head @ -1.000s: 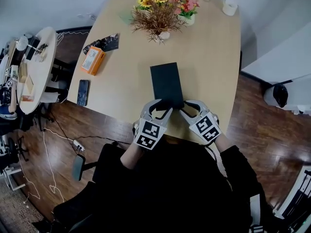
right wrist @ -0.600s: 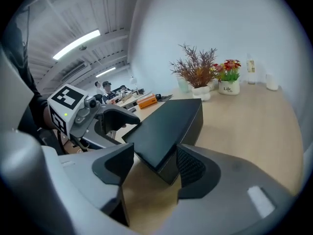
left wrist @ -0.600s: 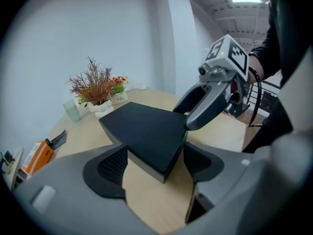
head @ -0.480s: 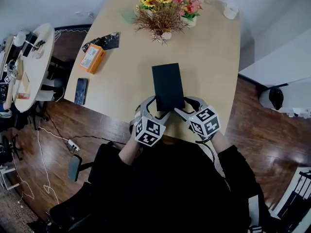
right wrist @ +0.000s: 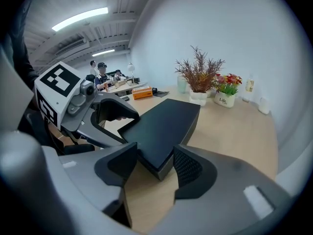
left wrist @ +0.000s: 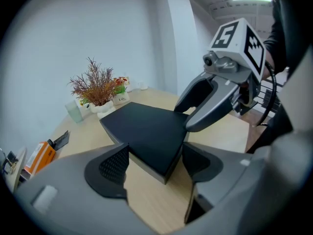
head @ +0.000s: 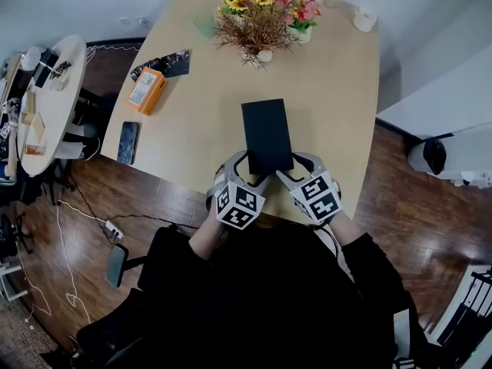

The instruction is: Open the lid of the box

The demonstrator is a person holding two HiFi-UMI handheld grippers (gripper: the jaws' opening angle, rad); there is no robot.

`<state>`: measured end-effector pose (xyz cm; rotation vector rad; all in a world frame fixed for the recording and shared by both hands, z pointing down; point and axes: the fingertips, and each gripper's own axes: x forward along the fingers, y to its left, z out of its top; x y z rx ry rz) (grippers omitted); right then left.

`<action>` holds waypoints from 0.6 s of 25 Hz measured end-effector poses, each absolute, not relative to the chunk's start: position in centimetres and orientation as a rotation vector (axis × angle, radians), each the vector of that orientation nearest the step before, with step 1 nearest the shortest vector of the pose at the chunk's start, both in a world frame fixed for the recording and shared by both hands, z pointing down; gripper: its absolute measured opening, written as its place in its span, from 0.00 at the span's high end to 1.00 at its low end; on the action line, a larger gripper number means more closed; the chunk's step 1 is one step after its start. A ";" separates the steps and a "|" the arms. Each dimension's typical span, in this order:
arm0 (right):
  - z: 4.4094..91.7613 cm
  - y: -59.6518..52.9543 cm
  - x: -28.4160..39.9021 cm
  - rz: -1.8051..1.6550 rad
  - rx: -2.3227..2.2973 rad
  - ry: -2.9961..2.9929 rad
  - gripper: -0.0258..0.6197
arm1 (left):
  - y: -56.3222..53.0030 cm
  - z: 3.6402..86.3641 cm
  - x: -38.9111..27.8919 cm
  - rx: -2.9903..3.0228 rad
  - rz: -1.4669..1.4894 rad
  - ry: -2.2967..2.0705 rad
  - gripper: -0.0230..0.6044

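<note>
A flat black box [head: 267, 135] lies shut on the pale wooden table [head: 338, 106], its near end by the table's front edge. My left gripper [head: 249, 169] straddles the box's near left corner. My right gripper [head: 294, 167] straddles the near right corner. In the left gripper view the box [left wrist: 146, 129] has its corner between my left gripper's [left wrist: 155, 163] wide jaws, which are closing. The right gripper view shows the same for my right gripper [right wrist: 156, 165] and the box [right wrist: 164, 126]. I cannot see either pair of pads pressing on the box.
Two flower pots [head: 257, 25] stand at the table's far end, with a white cup [head: 363, 14] to their right. An orange packet [head: 146, 93], a dark pouch [head: 165, 66] and a phone [head: 128, 144] lie along the left edge. A round side table [head: 54, 98] stands farther left.
Both grippers have moved forward from just behind the box's near end to around its near corners. Their jaws stand wider apart than a second ago.
</note>
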<state>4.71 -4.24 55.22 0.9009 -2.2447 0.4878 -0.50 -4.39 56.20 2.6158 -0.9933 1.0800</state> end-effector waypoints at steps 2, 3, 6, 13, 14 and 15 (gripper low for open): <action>54.9 -4.2 4.6 0.414 0.890 -2.232 0.60 | -4.4 56.2 -0.5 2.615 1.082 -0.992 0.44; 54.7 -4.0 4.4 0.346 0.864 -2.221 0.61 | -4.4 56.2 -0.4 2.617 1.084 -0.992 0.44; 54.7 -2.5 2.8 -0.009 0.737 -2.143 0.92 | -4.5 56.1 -0.2 2.628 1.099 -0.990 0.47; 53.1 -5.7 6.4 0.466 0.992 -2.314 0.53 | -4.2 56.0 -0.2 2.638 1.066 -0.997 0.47; 53.2 -5.9 6.3 0.526 0.977 -2.325 0.51 | -4.1 56.2 -0.2 2.648 1.087 -1.004 0.46; 53.2 -6.1 6.0 0.589 0.973 -2.331 0.51 | -4.1 56.3 -0.1 2.656 1.109 -1.013 0.46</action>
